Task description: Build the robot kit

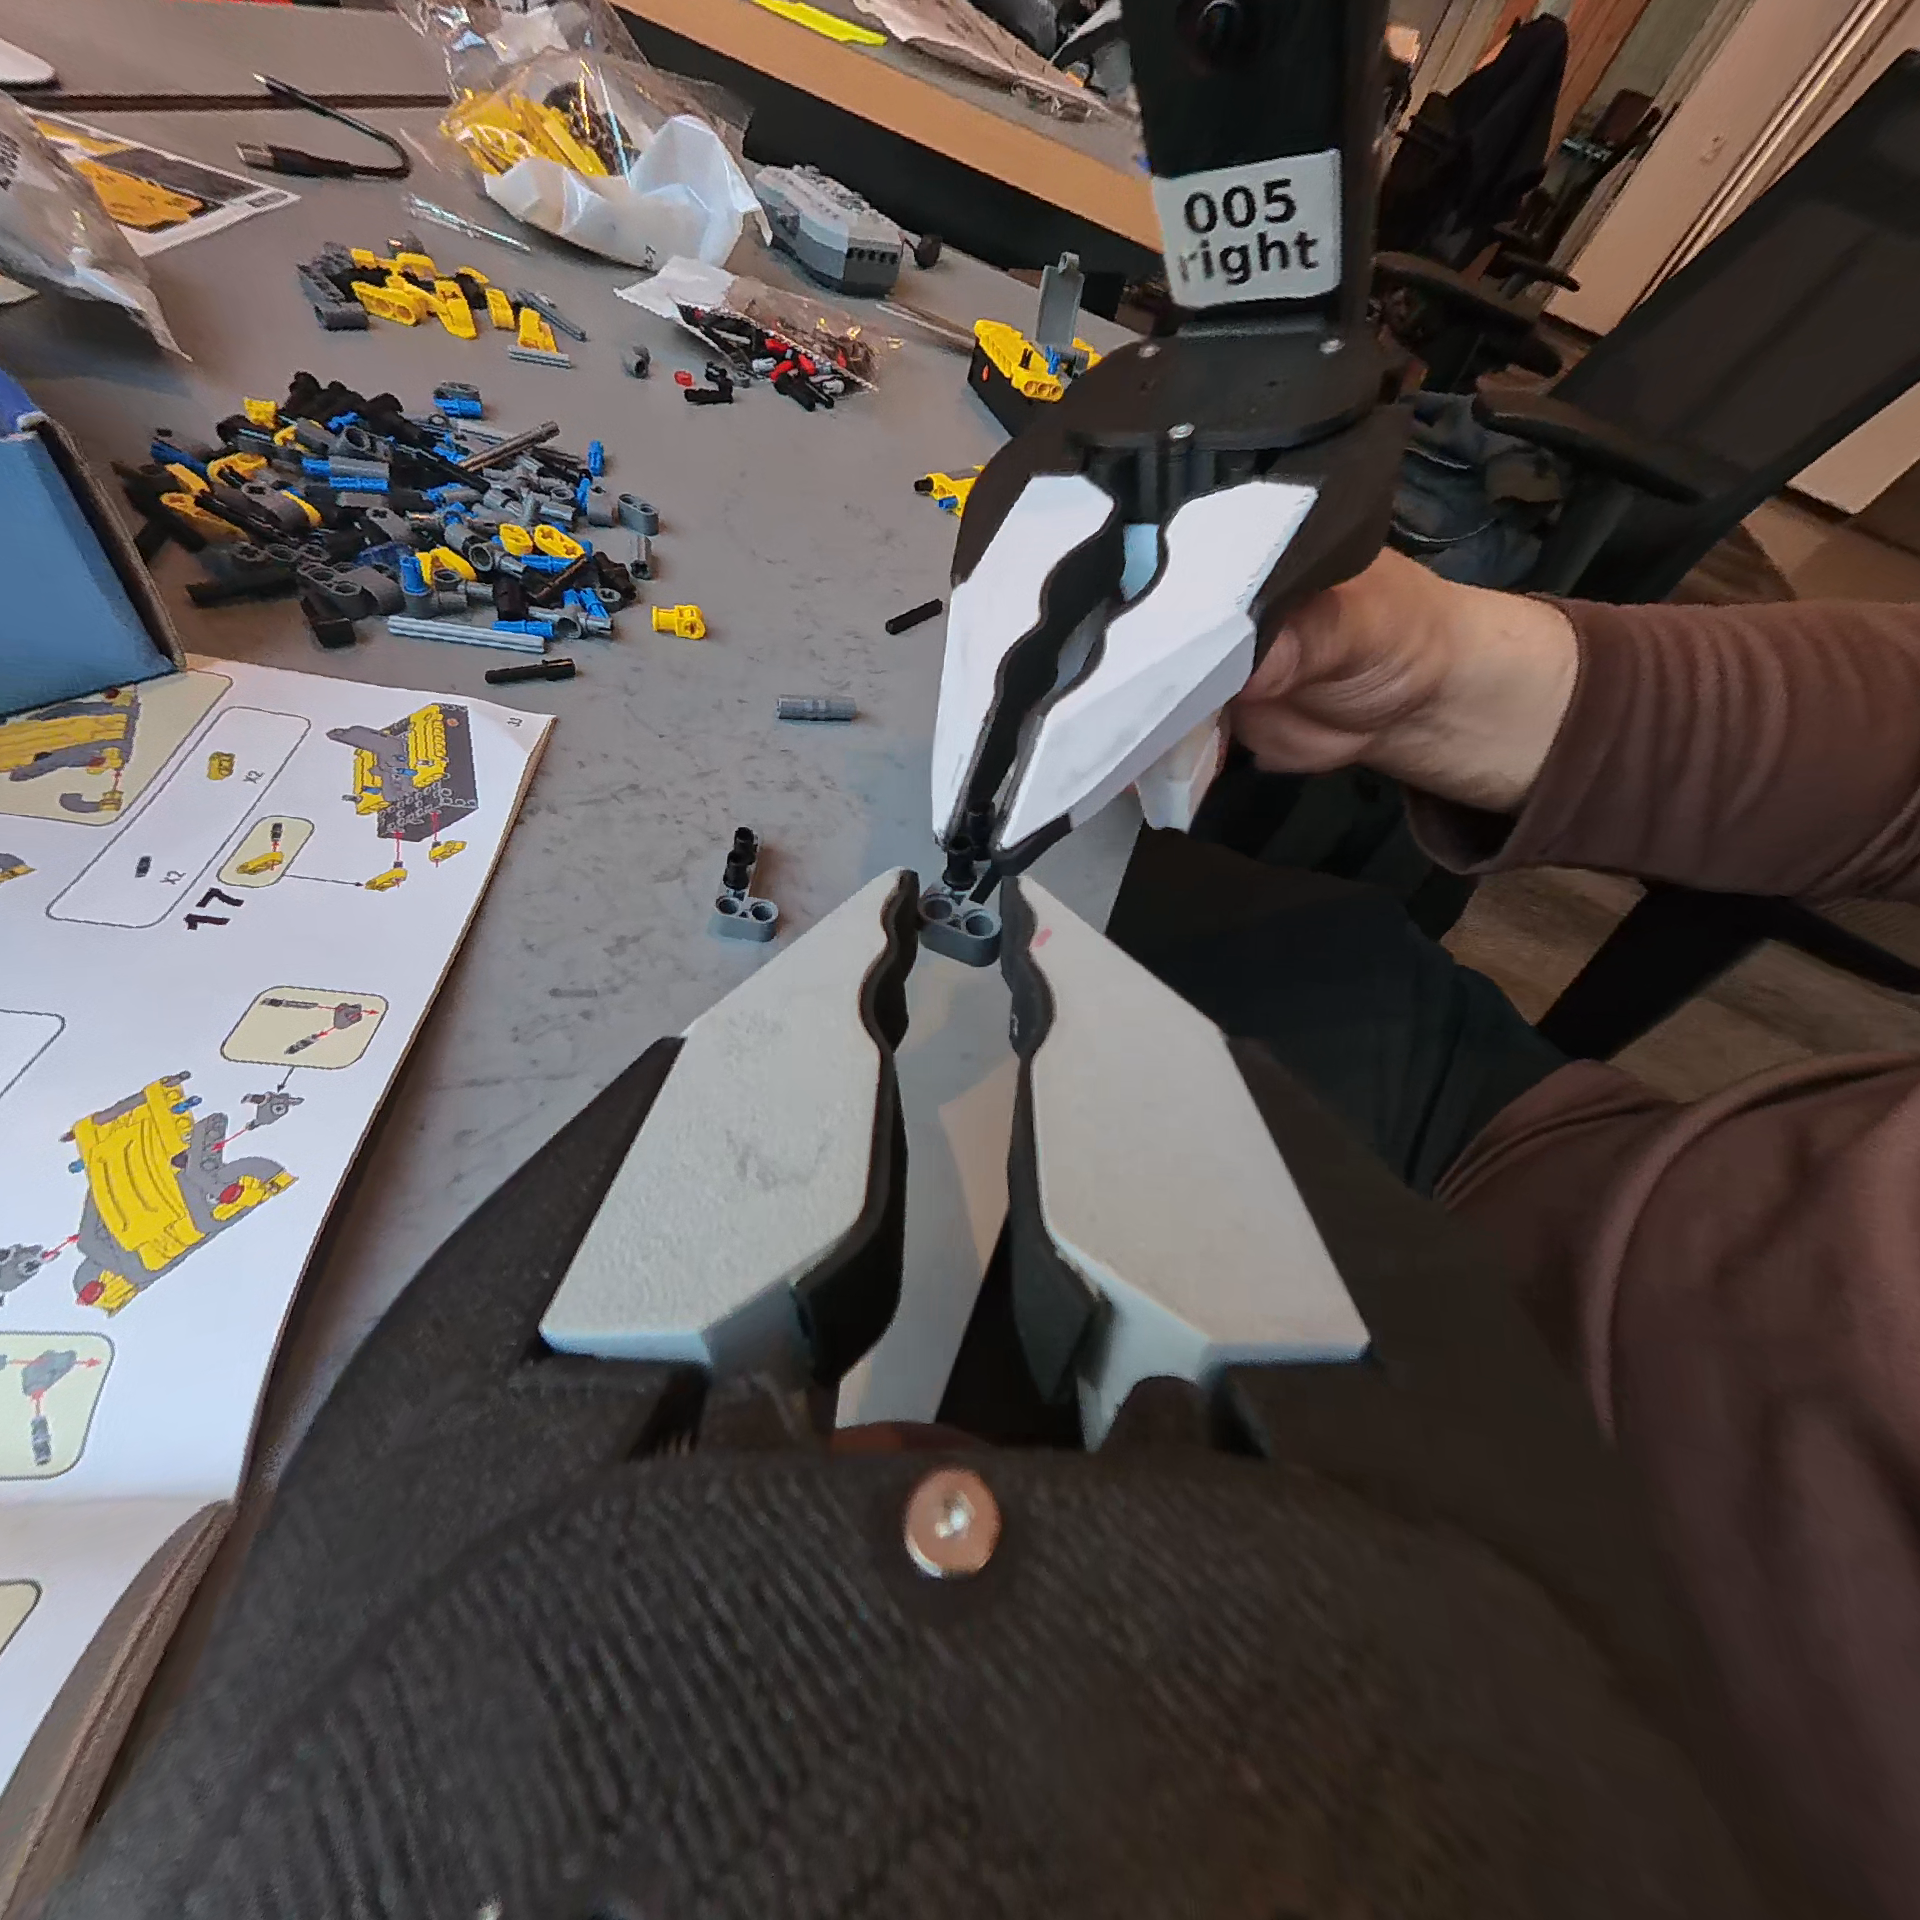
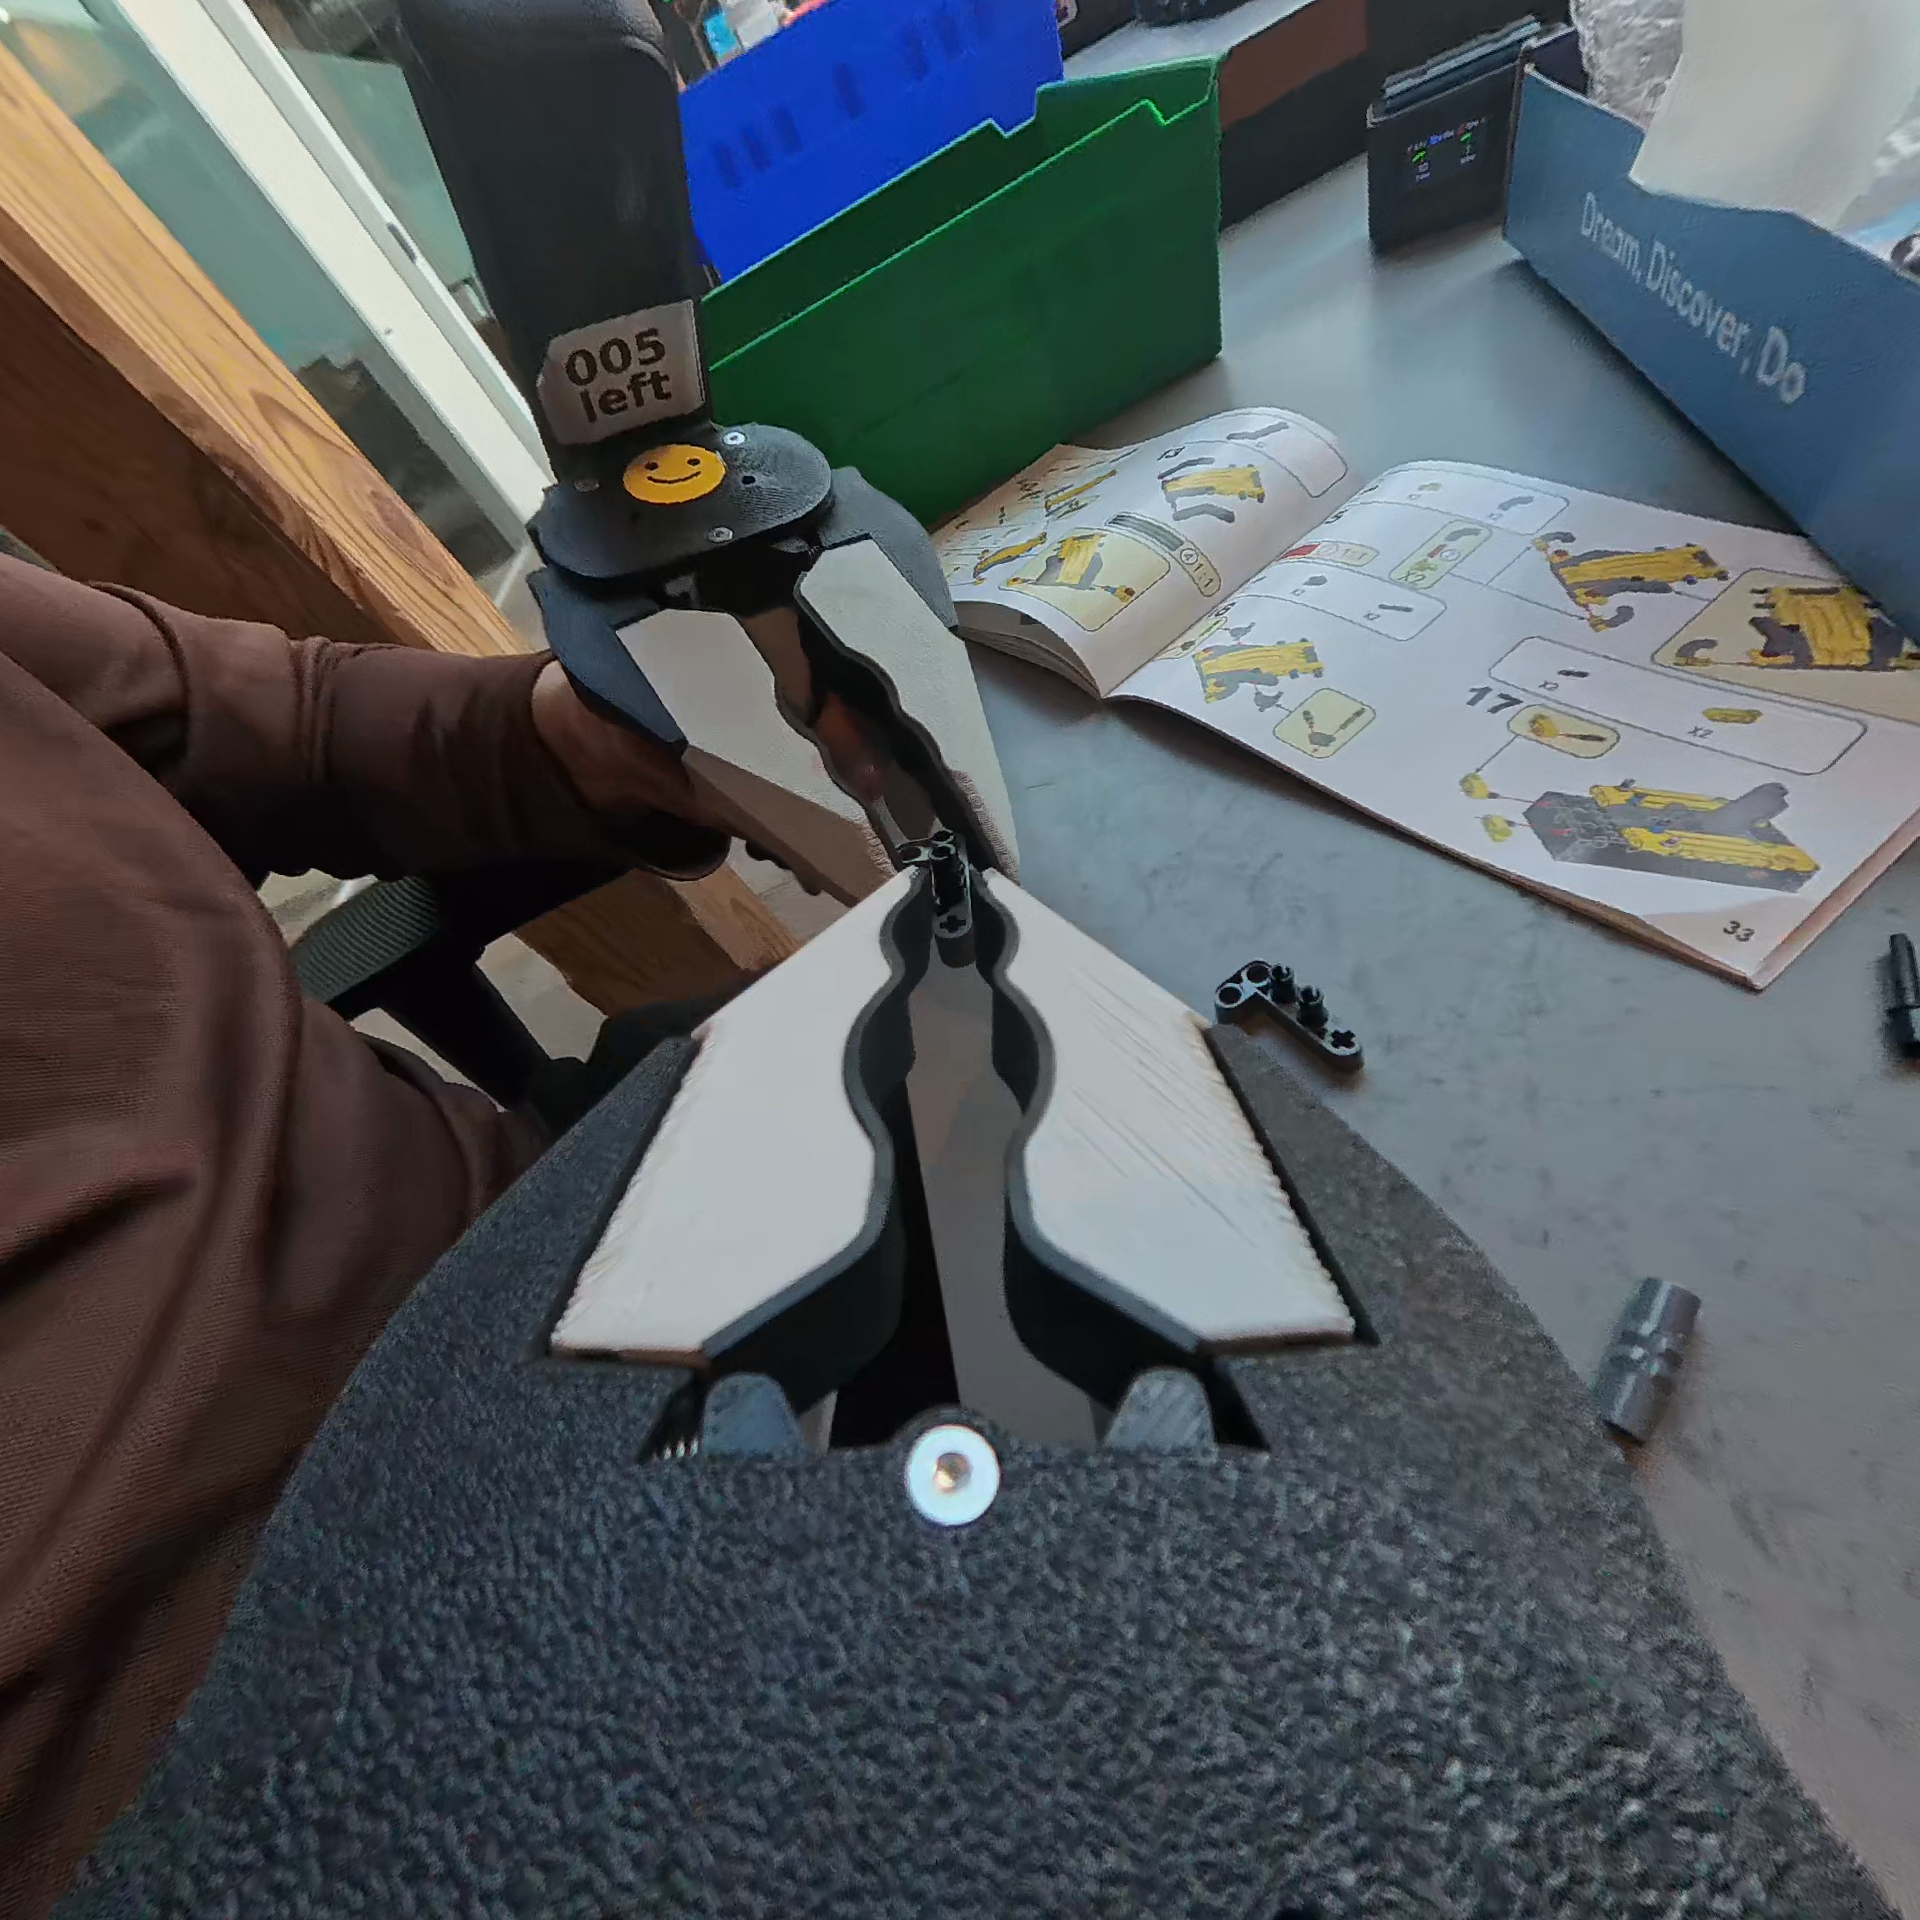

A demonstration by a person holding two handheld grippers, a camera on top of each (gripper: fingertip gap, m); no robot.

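In the left wrist view, bare grey surface (image 1: pixel 665 790) lies open through the frame's middle, between the instruction booklet (image 1: pixel 208 987) at lower left and the right tool (image 1: pixel 971 847) at centre right. A dense pile of loose parts (image 1: pixel 395 509) blocks the upper left. Small obstacles dot the gap: a grey angle piece (image 1: pixel 746 914) and a grey sleeve (image 1: pixel 817 709). A blue box (image 1: pixel 62 582) walls the left edge.

Blue box (image 1: pixel 62 561) cut off at left edge, booklet (image 1: pixel 208 987) partly cropped
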